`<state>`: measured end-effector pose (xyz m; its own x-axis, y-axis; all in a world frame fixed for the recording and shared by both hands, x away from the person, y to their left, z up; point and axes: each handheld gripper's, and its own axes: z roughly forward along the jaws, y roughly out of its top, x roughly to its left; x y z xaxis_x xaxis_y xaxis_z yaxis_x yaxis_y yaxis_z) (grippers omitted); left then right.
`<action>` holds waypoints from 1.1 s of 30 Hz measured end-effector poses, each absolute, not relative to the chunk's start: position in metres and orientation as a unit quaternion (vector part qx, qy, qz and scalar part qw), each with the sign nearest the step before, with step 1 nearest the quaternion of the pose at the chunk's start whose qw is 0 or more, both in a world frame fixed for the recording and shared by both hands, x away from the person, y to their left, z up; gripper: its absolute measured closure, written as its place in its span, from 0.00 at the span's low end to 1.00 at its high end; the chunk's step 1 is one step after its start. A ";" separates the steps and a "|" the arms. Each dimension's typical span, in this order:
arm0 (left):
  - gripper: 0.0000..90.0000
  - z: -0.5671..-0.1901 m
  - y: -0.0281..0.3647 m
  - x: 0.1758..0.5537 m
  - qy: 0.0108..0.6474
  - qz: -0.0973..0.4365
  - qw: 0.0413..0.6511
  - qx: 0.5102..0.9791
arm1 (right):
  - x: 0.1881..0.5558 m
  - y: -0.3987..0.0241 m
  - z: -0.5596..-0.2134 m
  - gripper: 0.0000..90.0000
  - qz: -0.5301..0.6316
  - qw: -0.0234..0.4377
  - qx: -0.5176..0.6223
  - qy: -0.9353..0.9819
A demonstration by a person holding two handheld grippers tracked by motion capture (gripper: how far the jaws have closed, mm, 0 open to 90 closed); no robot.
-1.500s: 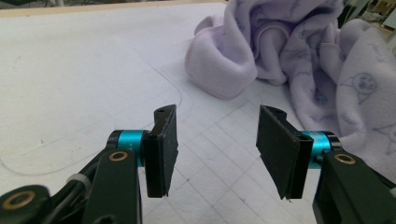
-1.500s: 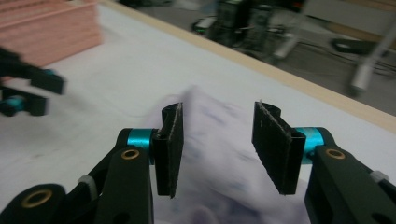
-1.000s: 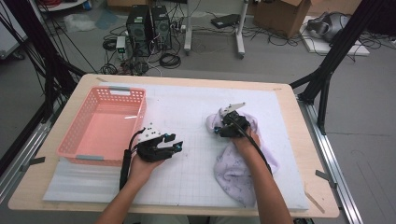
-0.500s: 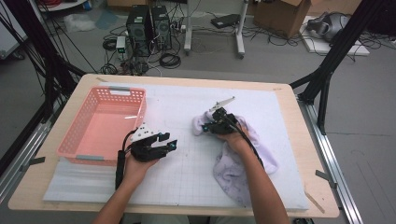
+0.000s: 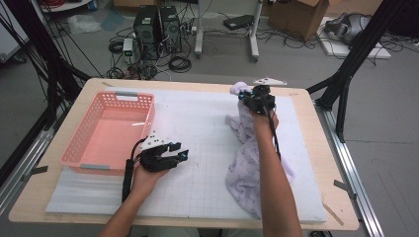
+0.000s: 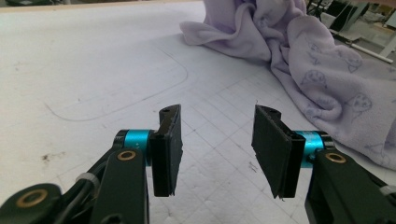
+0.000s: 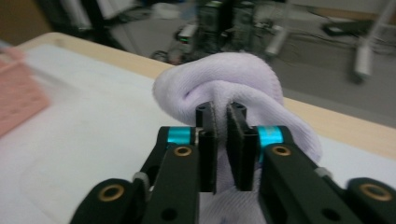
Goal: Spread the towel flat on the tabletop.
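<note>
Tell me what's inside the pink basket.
The pink basket looks empty: in the high view its floor shows bare, with nothing lying in it. The strip just inside its near wall is hidden by that wall, so a small flat thing there cannot be ruled out.

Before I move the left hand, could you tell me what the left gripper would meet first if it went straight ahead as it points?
Probably the lilac cloth: the open left gripper has bare white mat ahead, then the cloth.
</note>
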<state>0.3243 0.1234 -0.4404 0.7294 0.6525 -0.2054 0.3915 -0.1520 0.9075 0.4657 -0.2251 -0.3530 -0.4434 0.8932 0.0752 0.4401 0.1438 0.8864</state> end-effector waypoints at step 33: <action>0.58 -0.451 -0.040 0.333 0.261 0.021 0.456 0.851 | 0.344 -0.333 -0.383 0.61 0.405 0.229 0.427 0.776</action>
<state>0.3332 -0.0404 -0.4515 0.8633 0.4624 -0.2022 0.4243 -0.4480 0.7869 0.3442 -0.3333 -0.3831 -0.5303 0.8478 -0.0090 0.4776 0.3074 0.8230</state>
